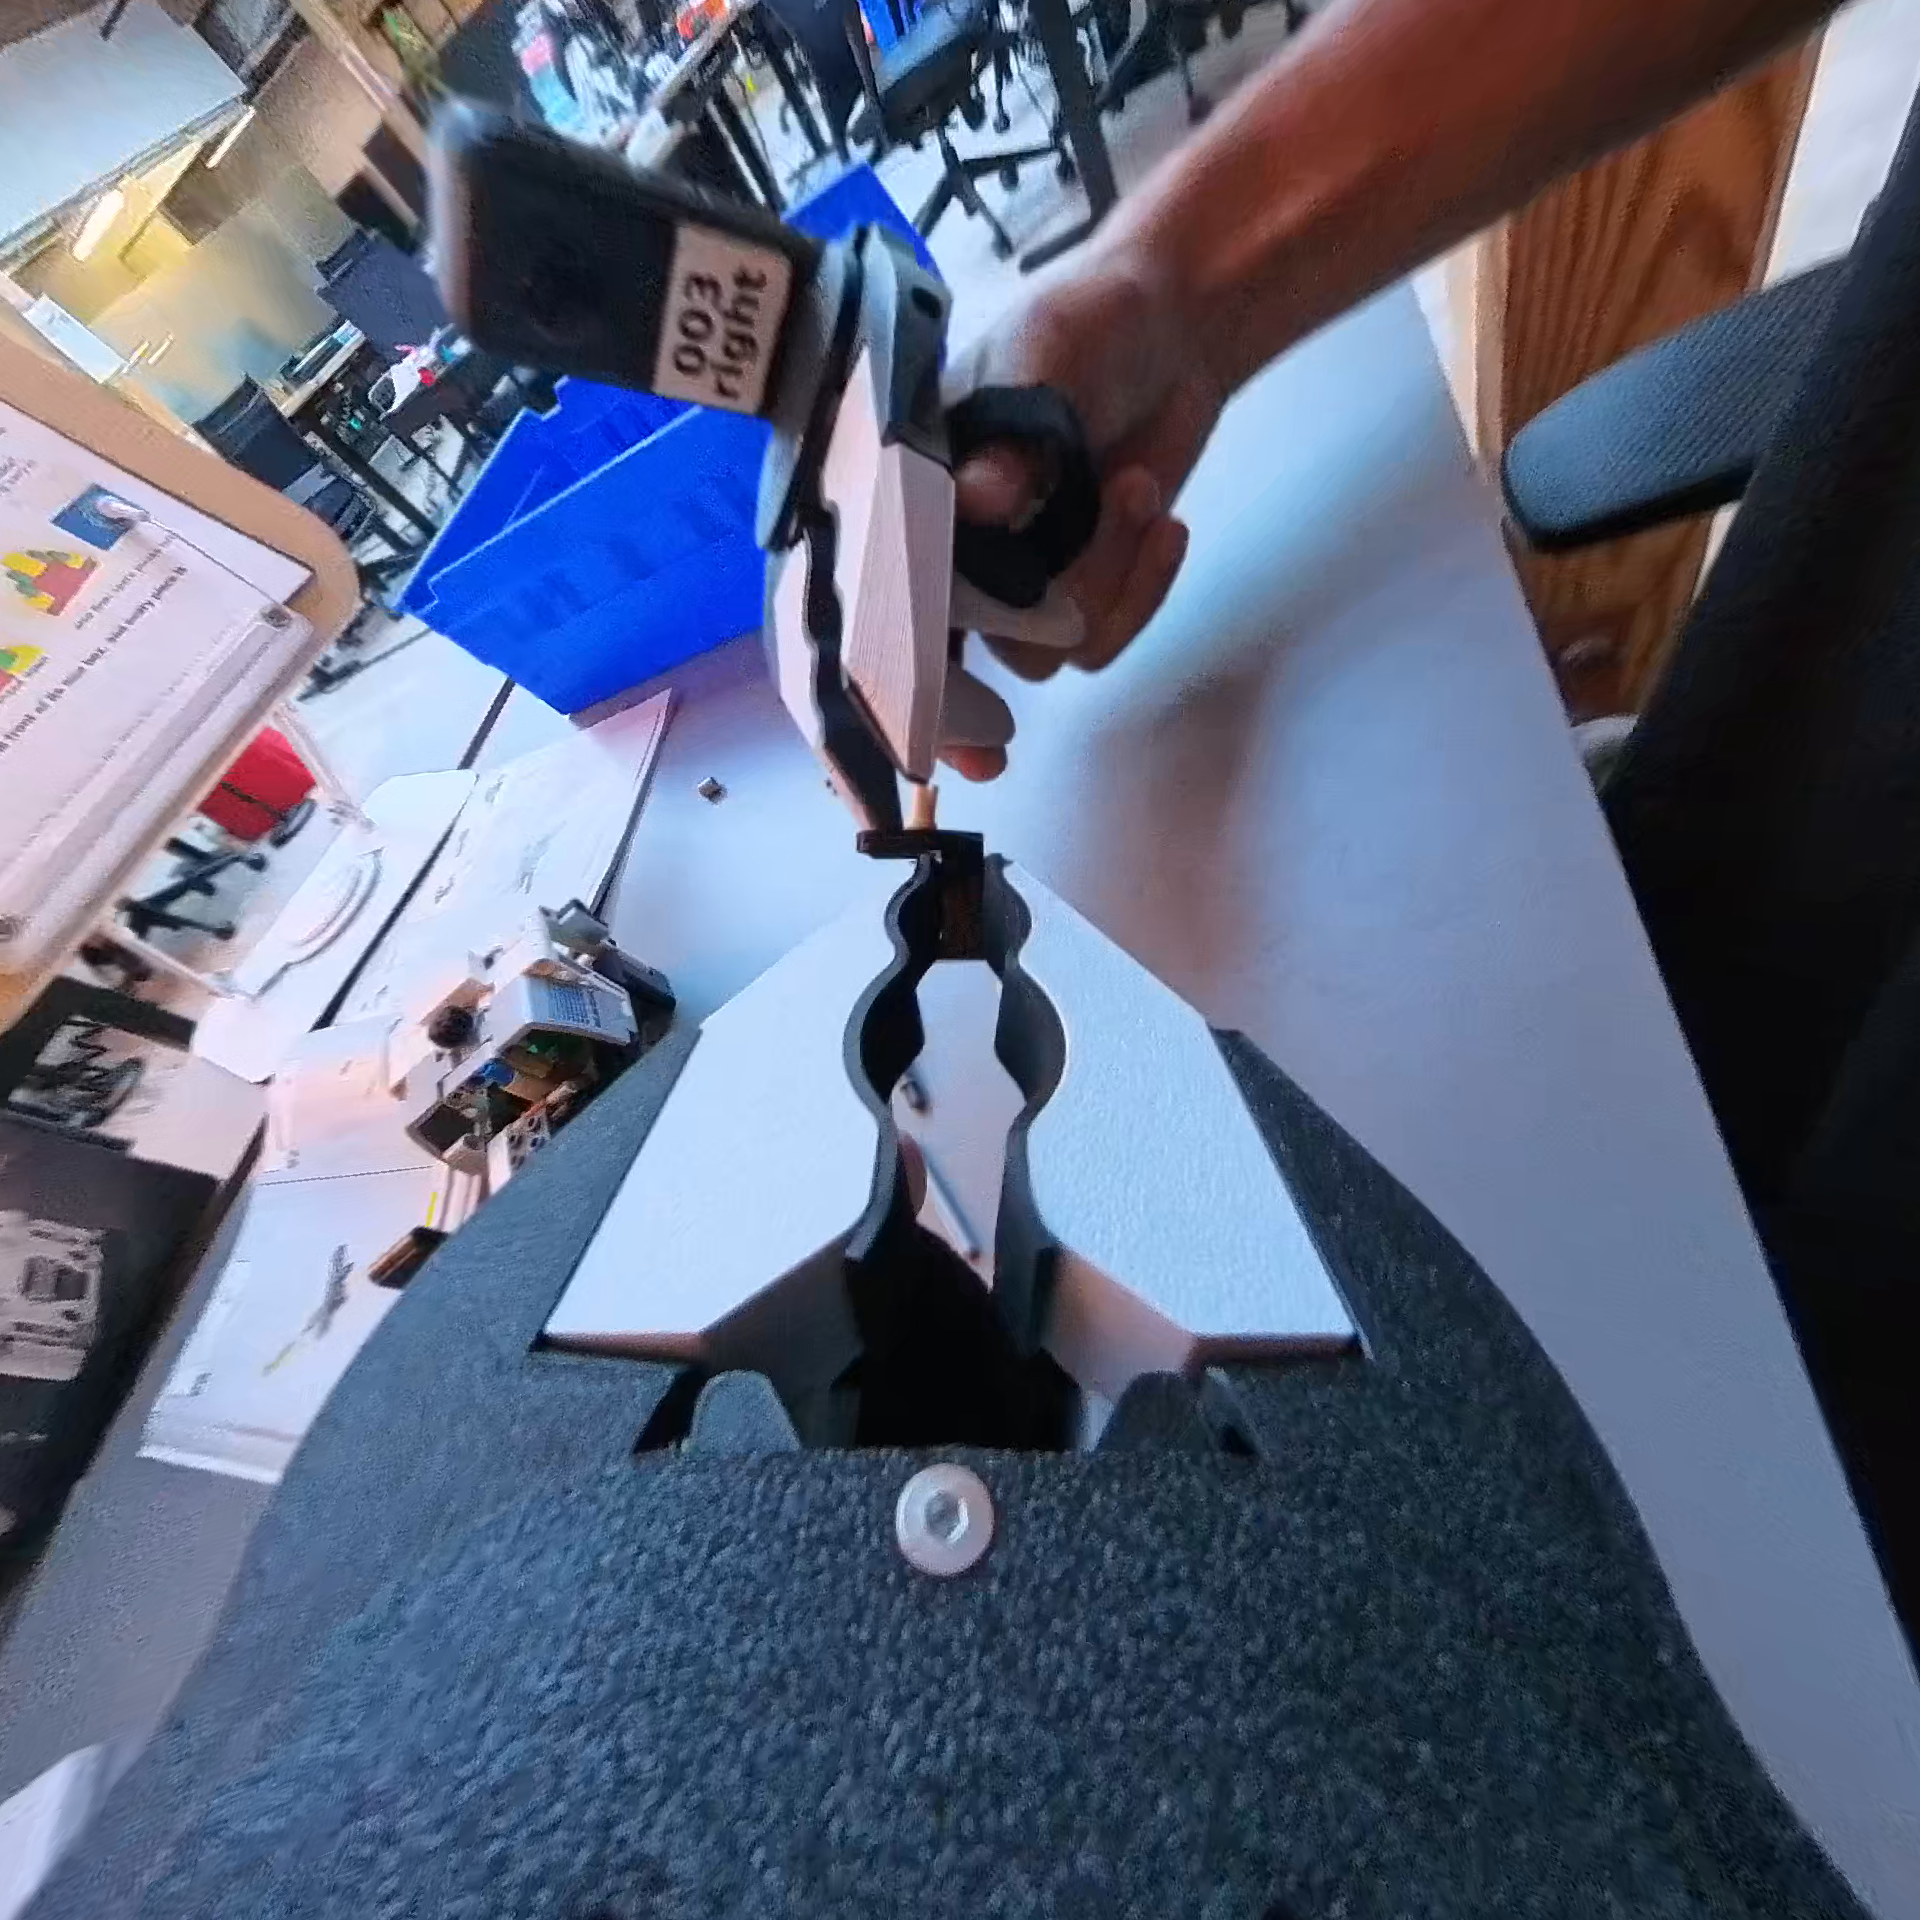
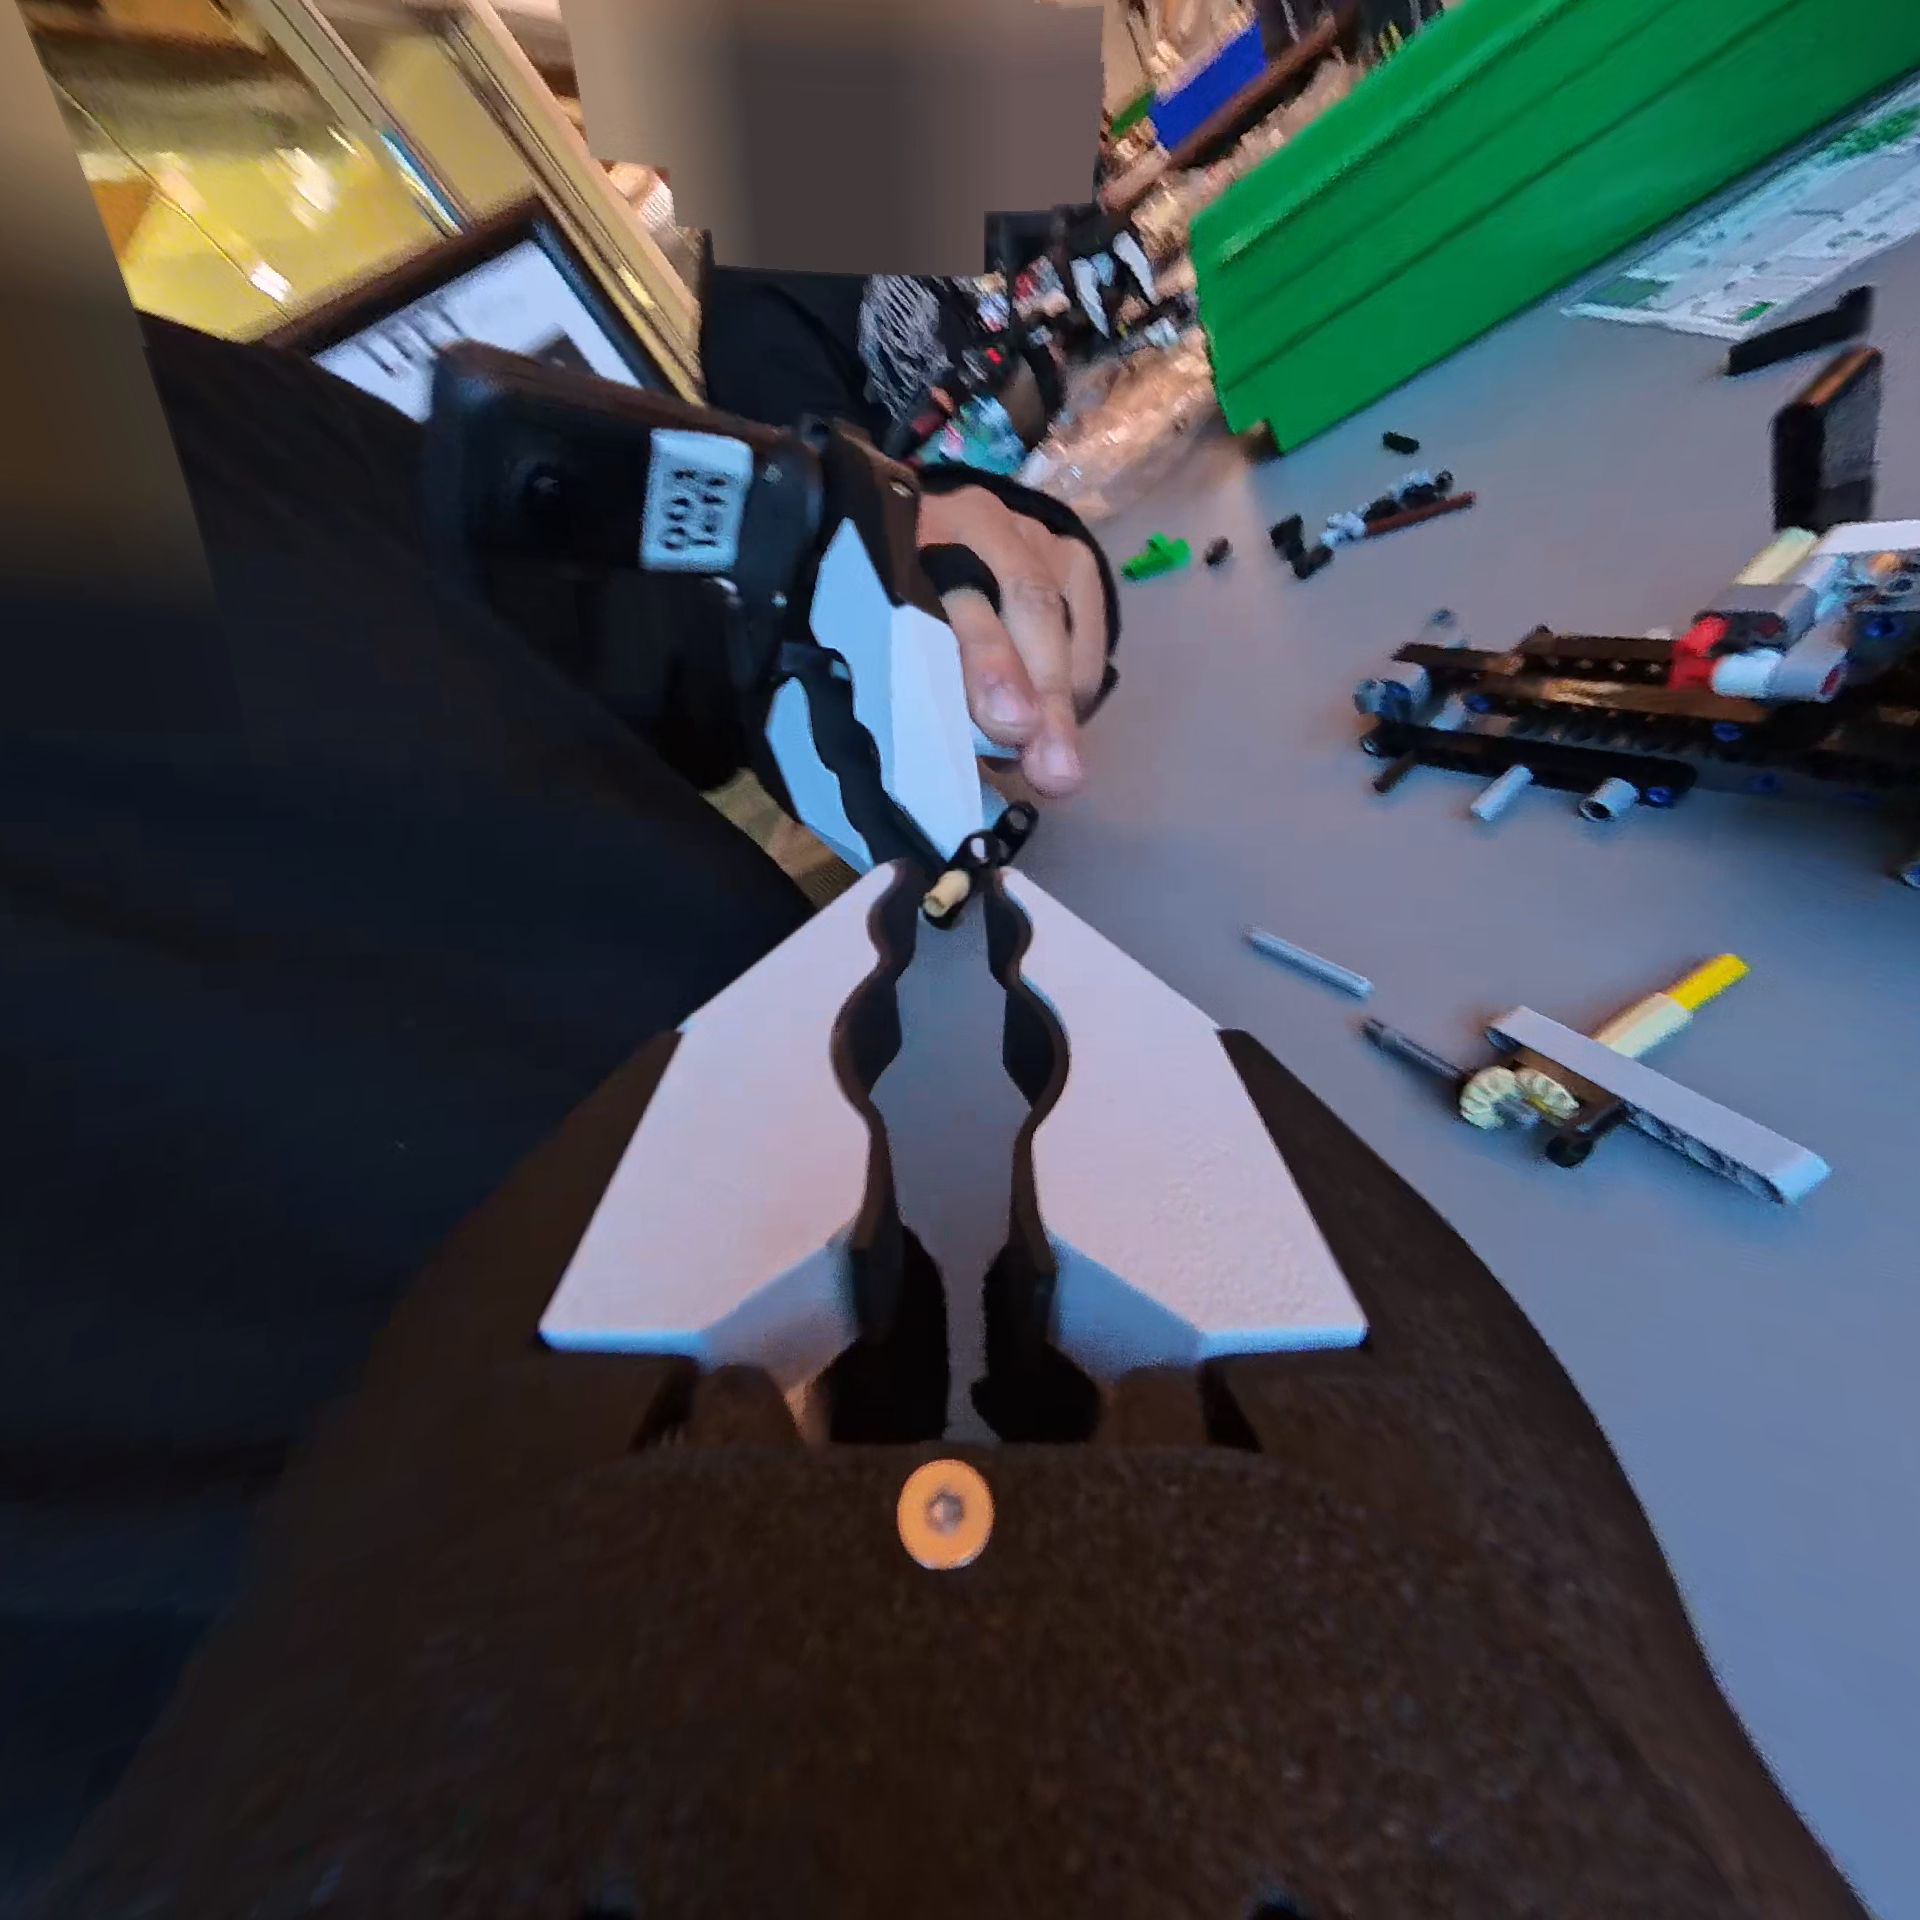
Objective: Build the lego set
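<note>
- Lego build is partway through, as I judge it: a long black chassis (image 2: pixel 1558 717) with grey, white and red parts on it lies on the worktop (image 2: pixel 1351 1351), well off to the right of the right tongs.
- Left tongs (image 1: pixel 951 894) are clamped on a small black connector (image 1: pixel 956 883), held up off the worktop at their tips.
- Right tongs (image 2: pixel 951 894) are pinched together on a small tan pin (image 2: pixel 948 891); its end meets the black connector, which shows just past their tips in the right wrist view.
- Both pairs of tongs meet tip to tip in the air, so the step in hand looks like pressing the pin into a hole of the connector. Whether it is seated yet I cannot tell.
- Left to do, by the look of it: a grey beam with a tan gear and a yellow-tipped piece (image 2: pixel 1621 1091) lies apart, right of the right tongs, not joined to the chassis.
- Loose bits are also unused: a grey axle (image 2: pixel 1309 963) near the right tongs, and farther beyond them a green piece (image 2: pixel 1155 556) and several small black pieces (image 2: pixel 1351 525).
- A blue bin (image 1: pixel 603 551) stands beyond the left tongs, to their left, with instruction sheets (image 1: pixel 416 935) nearer.
</note>
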